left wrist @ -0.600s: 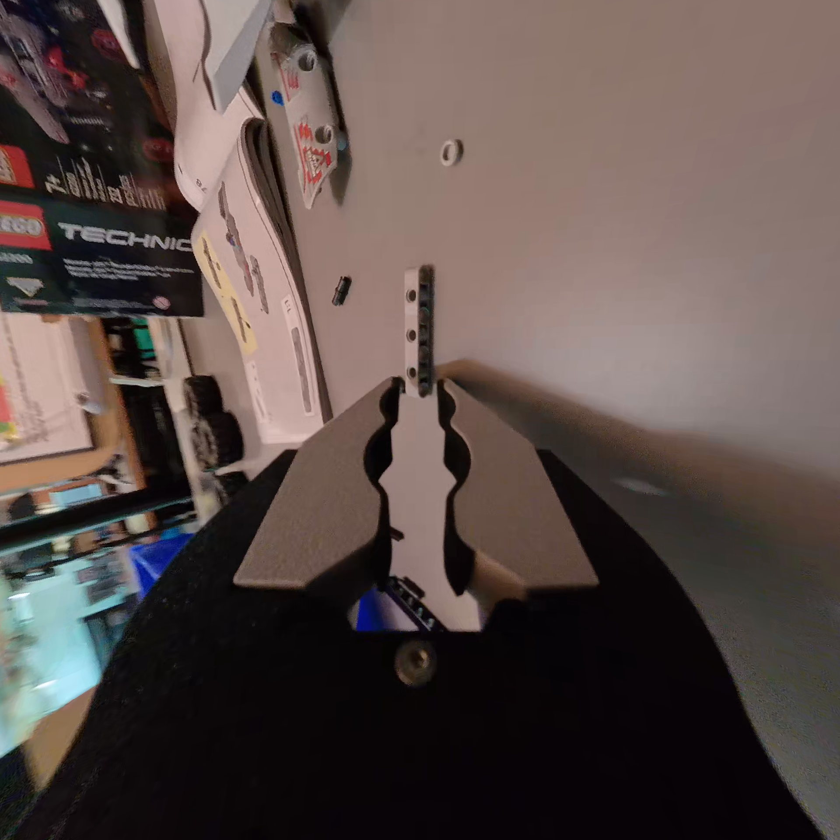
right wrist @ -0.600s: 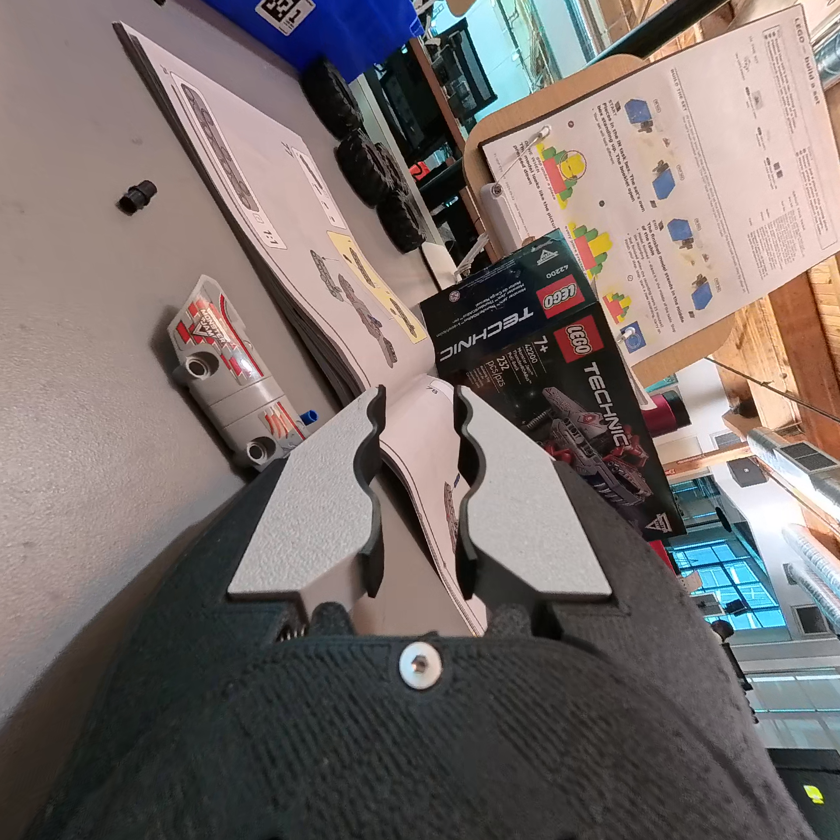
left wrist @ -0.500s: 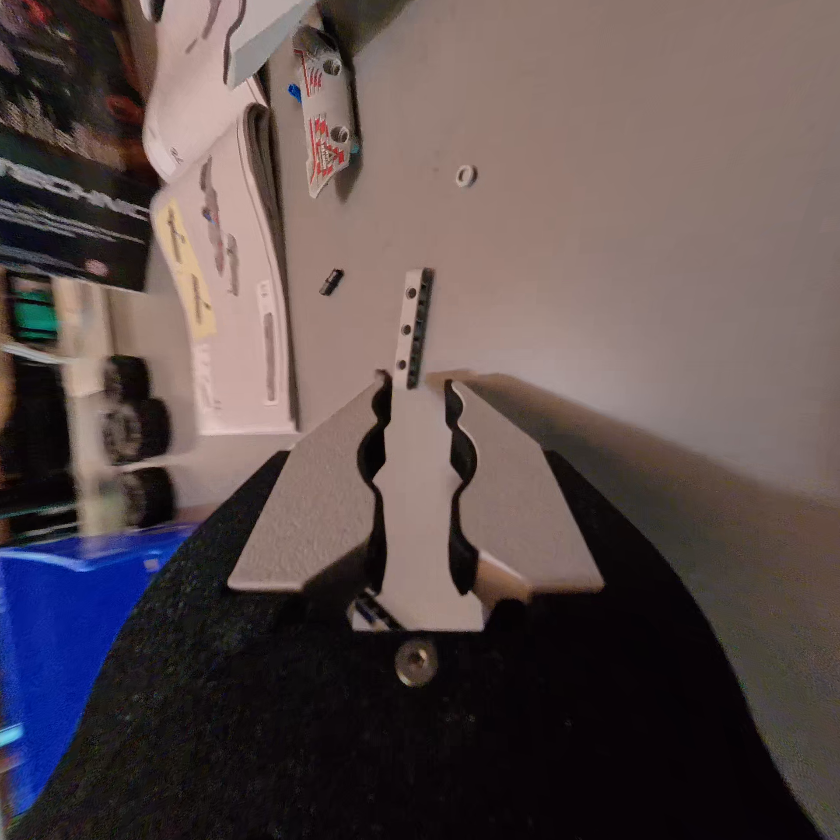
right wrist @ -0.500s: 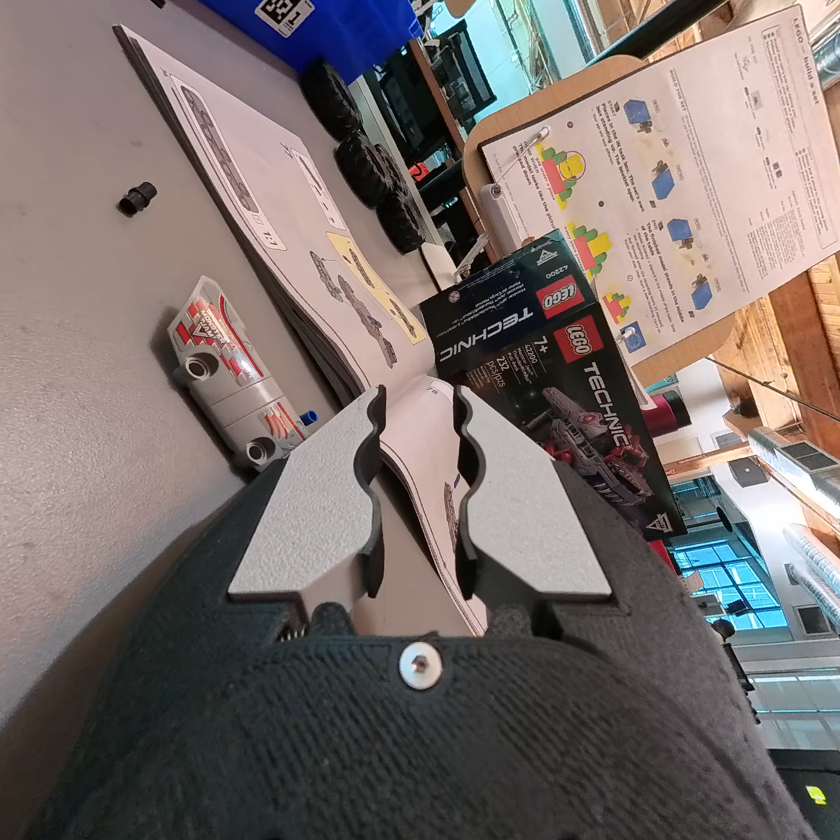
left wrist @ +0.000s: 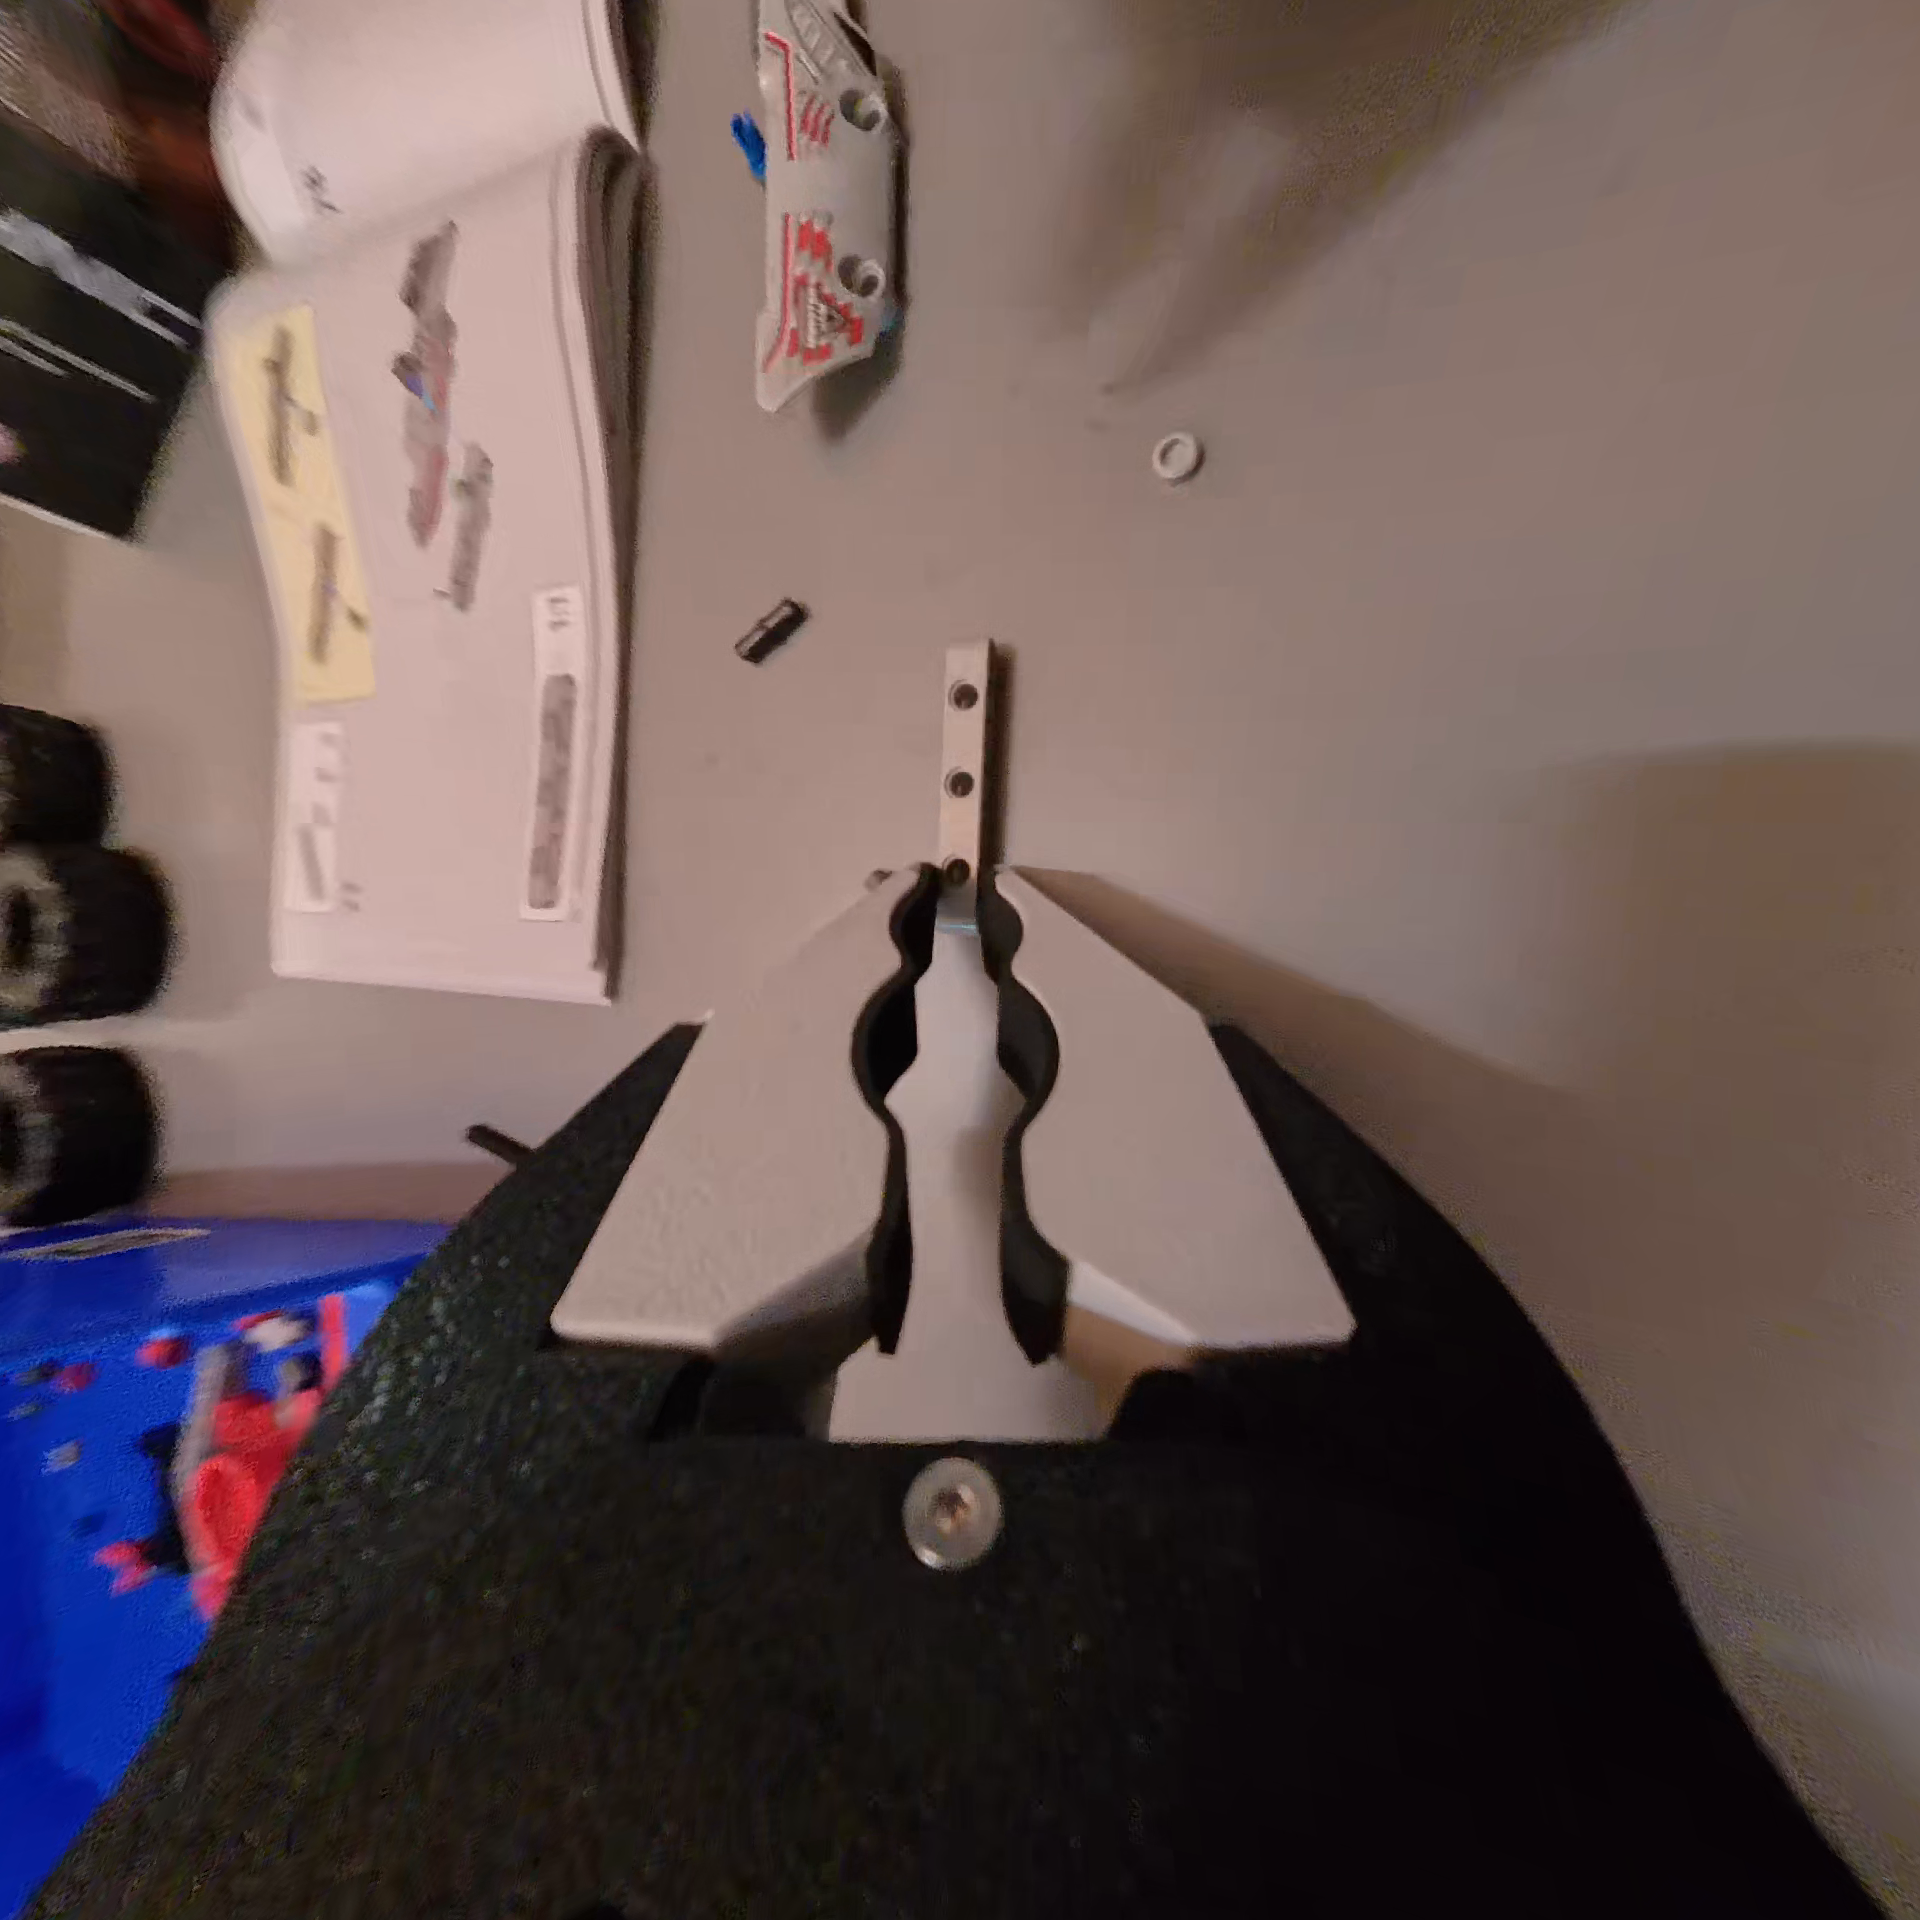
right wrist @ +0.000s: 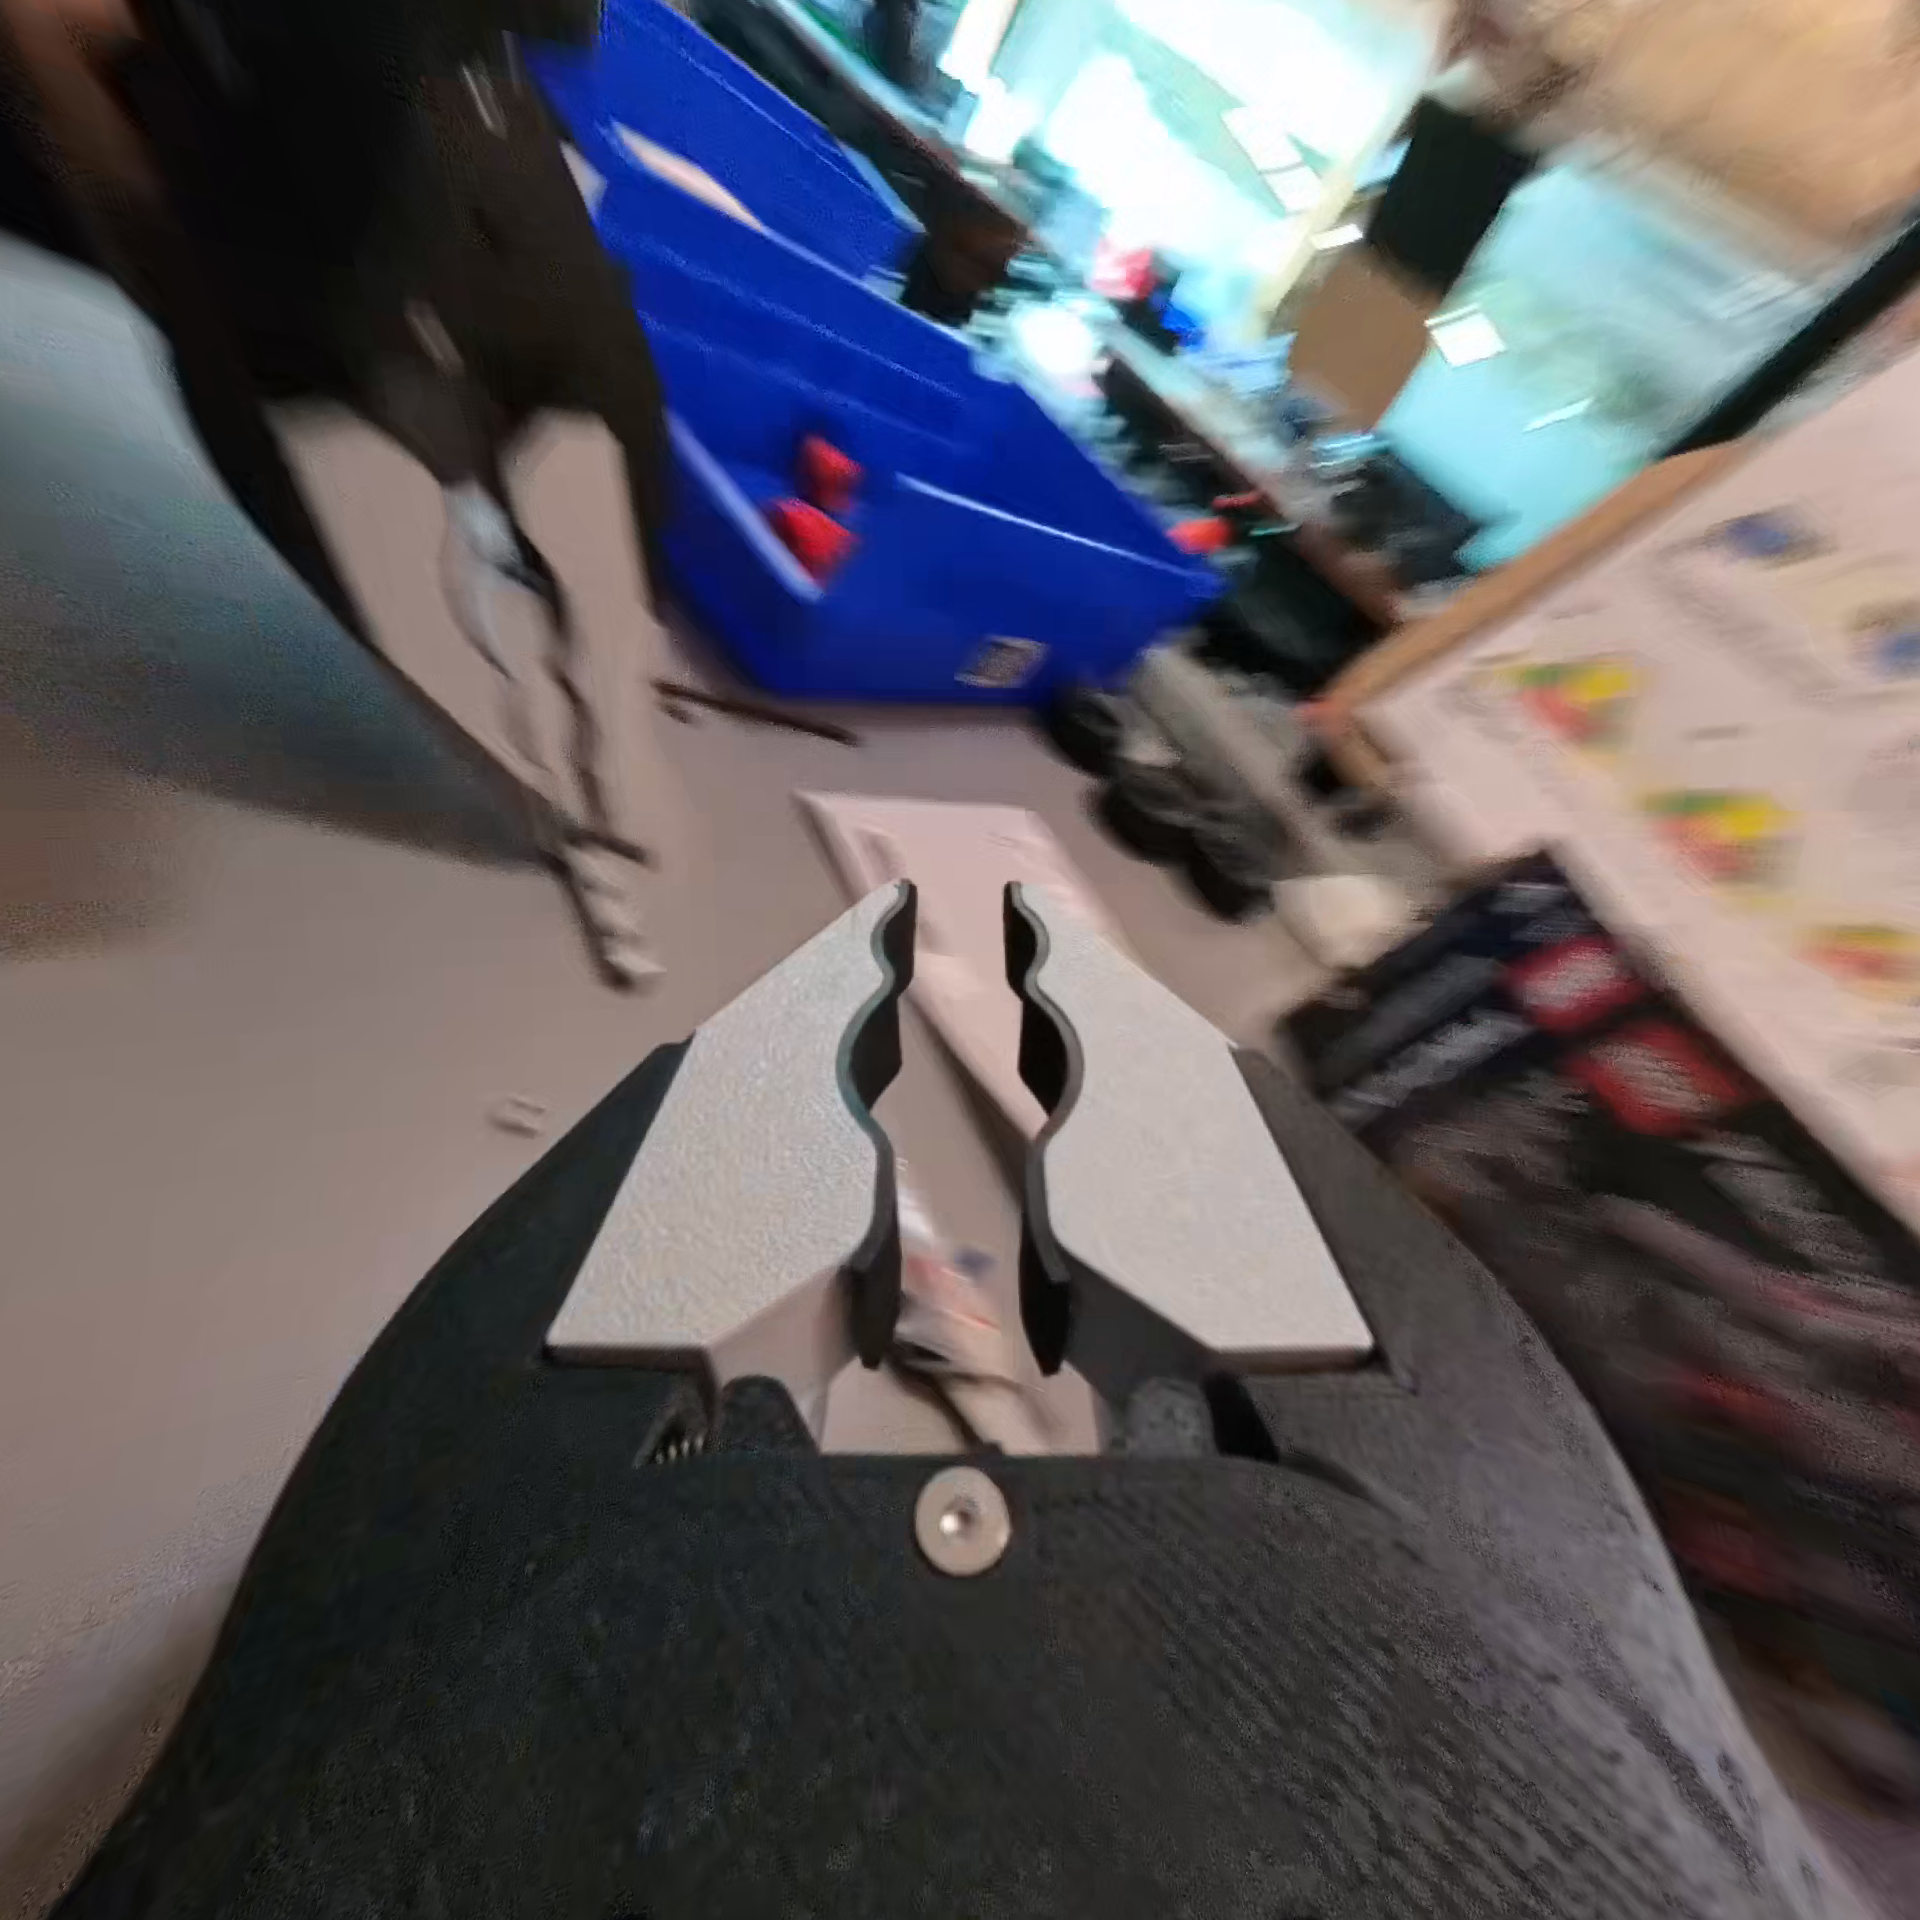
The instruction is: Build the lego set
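Note:
My left gripper [left wrist: 956, 888] is shut on the near end of a light grey holed beam [left wrist: 969, 748] with a dark strip along its right side. The beam points away over the grey table [left wrist: 1455, 582]. A grey panel with red printing [left wrist: 821, 260], a small black pin [left wrist: 771, 629] and a grey ring [left wrist: 1177, 457] lie beyond it. My right gripper [right wrist: 958, 904] is open and empty above the table. Its blurred view shows the left gripper [right wrist: 416, 260] at upper left holding the beam [right wrist: 587, 831].
An open instruction booklet [left wrist: 436, 623] lies left of the beam and also shows in the right wrist view [right wrist: 935, 831]. Black tyres [left wrist: 62, 935] and a blue bin with red parts [left wrist: 135, 1455] [right wrist: 883, 468] stand past it. The set's dark box [right wrist: 1558, 1049] and a poster board [right wrist: 1662, 831] are at the right. My right fingertips sit around 12 centimetres from my left ones. The left tips stand about 7 centimetres off the small black pin [left wrist: 771, 629].
My right gripper has swung fast from the box and panel toward the blue bin and left gripper, blurring its view. The left gripper has shifted, still gripping the beam.

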The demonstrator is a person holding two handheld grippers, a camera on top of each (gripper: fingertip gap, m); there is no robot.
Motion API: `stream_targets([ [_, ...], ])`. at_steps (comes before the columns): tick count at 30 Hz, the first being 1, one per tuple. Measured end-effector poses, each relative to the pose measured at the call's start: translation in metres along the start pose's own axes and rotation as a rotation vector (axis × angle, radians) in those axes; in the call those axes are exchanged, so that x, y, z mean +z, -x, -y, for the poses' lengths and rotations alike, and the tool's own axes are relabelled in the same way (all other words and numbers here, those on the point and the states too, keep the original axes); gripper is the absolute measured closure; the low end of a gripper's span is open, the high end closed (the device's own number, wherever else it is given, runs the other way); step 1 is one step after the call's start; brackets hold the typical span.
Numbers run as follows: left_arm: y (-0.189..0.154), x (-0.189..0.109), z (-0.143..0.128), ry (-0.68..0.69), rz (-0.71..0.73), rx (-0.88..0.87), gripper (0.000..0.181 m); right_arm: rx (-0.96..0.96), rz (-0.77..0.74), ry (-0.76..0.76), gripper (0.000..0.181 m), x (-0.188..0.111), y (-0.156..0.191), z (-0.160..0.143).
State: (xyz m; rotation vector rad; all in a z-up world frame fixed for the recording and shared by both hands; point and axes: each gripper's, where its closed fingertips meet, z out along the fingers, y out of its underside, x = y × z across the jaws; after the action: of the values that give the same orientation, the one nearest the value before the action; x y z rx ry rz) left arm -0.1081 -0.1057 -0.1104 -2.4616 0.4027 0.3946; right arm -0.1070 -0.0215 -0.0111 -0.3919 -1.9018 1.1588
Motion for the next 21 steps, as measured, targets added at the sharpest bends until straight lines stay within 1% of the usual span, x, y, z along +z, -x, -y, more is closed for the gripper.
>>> stream_targets([
  [1,0.002,0.001,0.000,-0.003,0.051,0.048,0.176,0.139,0.137,0.012,0.164,0.003,0.015,0.007],
  [2,0.002,0.001,0.001,-0.010,0.103,0.111,0.176,0.279,0.261,0.068,0.156,0.007,0.030,0.006],
  [3,0.003,0.001,0.002,-0.009,0.159,0.182,0.176,0.381,0.349,0.140,0.150,0.010,0.041,0.000],
  [4,0.004,0.000,0.001,0.001,0.220,0.262,0.176,0.444,0.383,0.192,0.150,0.014,0.047,-0.006],
  [6,0.003,-0.002,0.002,0.025,0.323,0.413,0.176,0.508,0.432,0.236,0.149,0.021,0.057,-0.014],
  [8,0.002,-0.003,0.002,0.037,0.392,0.482,0.176,0.548,0.458,0.260,0.155,0.030,0.062,-0.015],
  [10,0.000,-0.004,0.002,0.039,0.406,0.493,0.176,0.550,0.514,0.315,0.158,0.037,0.074,-0.021],
  [12,-0.002,-0.005,0.002,0.046,0.407,0.499,0.176,0.508,0.564,0.400,0.156,0.040,0.087,-0.034],
  [15,-0.003,-0.005,0.001,0.057,0.422,0.519,0.176,0.458,0.565,0.446,0.158,0.046,0.096,-0.044],
  [16,-0.004,-0.005,0.001,0.057,0.425,0.515,0.176,0.445,0.583,0.441,0.164,0.045,0.100,-0.043],
  [17,-0.005,-0.005,0.001,0.051,0.421,0.503,0.176,0.431,0.606,0.424,0.174,0.043,0.103,-0.040],
  [19,-0.008,-0.007,0.002,0.015,0.392,0.442,0.175,0.355,0.608,0.408,0.174,0.042,0.105,-0.040],
  [21,-0.010,-0.012,0.003,-0.052,0.332,0.318,0.166,0.258,0.605,0.396,0.174,0.040,0.106,-0.041],
])
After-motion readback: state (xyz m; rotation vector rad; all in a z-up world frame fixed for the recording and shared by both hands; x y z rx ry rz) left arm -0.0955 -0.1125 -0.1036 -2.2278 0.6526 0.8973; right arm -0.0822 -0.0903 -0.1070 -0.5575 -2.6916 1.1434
